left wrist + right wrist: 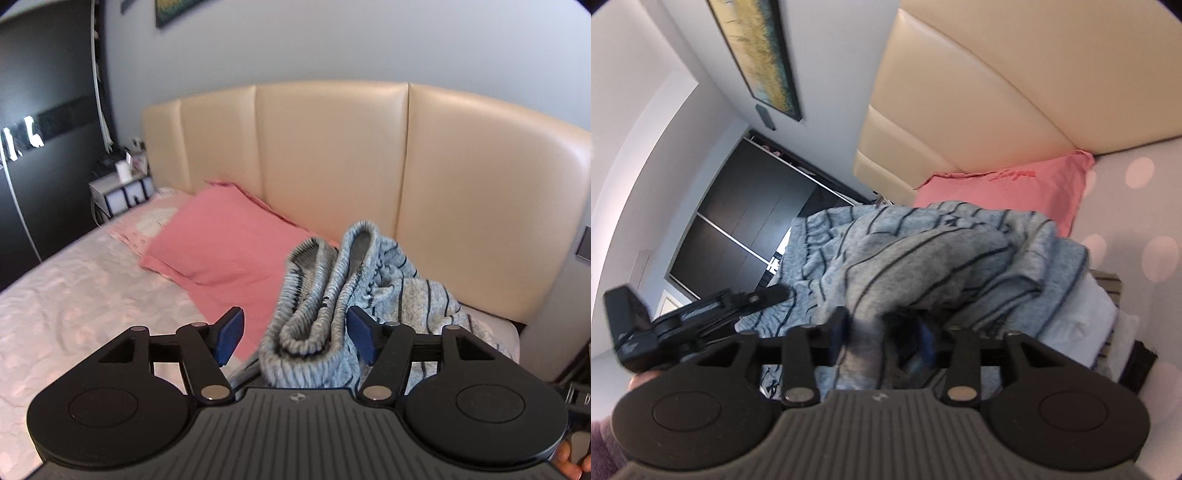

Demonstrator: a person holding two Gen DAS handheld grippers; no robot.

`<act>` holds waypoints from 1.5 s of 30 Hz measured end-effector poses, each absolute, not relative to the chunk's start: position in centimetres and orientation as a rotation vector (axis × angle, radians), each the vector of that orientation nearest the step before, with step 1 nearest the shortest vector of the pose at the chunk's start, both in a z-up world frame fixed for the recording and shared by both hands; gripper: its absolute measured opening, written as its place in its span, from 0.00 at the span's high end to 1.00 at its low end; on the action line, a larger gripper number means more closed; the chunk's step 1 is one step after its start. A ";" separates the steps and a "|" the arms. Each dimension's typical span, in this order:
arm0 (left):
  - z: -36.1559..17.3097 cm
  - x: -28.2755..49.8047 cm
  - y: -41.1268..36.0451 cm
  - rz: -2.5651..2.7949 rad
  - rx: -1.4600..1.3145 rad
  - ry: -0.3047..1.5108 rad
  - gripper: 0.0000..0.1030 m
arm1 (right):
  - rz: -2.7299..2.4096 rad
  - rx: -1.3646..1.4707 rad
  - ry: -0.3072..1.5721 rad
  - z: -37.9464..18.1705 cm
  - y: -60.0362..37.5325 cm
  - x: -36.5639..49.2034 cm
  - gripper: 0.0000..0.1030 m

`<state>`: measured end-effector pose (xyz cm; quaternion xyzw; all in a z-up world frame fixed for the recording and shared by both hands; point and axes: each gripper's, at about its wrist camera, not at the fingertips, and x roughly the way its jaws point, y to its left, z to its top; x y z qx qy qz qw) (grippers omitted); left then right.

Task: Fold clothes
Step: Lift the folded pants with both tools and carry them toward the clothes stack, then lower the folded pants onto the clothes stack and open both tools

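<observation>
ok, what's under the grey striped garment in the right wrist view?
A white folded piece and a striped layer stick out beneath the garment, on the dotted bedsheet. The rest of that stack is covered.

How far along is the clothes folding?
Early on, it seems. The striped grey garment is bunched up, not flat or folded. The left claw is open with the ribbed hem between its fingers; the right claw looks closed on a fold of it. Some folded-looking white cloth lies beneath, so part may be done. Spreading and folding this garment remains.
</observation>
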<state>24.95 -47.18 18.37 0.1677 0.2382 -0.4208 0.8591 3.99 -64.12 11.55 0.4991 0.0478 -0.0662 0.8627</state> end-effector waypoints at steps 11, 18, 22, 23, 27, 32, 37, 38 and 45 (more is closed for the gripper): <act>17.8 15.2 -44.1 -0.938 0.482 0.406 0.34 | -0.274 0.721 0.180 13.5 -64.8 -2.2 0.46; 11.0 8.5 -47.5 -0.918 0.737 0.271 0.29 | -0.262 0.111 0.268 12.8 -61.1 -0.9 0.44; 8.8 8.0 -49.4 -0.840 0.789 0.265 0.29 | -0.244 -0.076 0.278 12.2 -60.7 0.0 0.37; 8.4 8.1 -49.9 -0.817 0.797 0.263 0.30 | -0.237 -0.115 0.282 12.1 -60.7 0.3 0.37; 8.1 8.8 -50.3 -0.766 0.805 0.269 0.42 | -0.209 -0.273 0.294 11.8 -60.5 1.6 0.37; 8.9 9.3 -50.2 -0.790 0.814 0.286 0.63 | -0.194 -0.422 0.313 11.0 -60.1 4.1 0.37; 10.9 9.3 -49.1 -0.832 0.791 0.318 0.77 | -0.204 -0.399 0.280 11.5 -60.4 5.8 0.38; 11.4 9.4 -48.8 -0.837 0.785 0.319 0.79 | -0.204 -0.403 0.288 11.5 -60.5 6.2 0.38; 14.9 10.2 -47.5 -0.835 0.778 0.292 0.81 | -0.191 -0.538 0.342 11.1 -60.2 8.1 0.53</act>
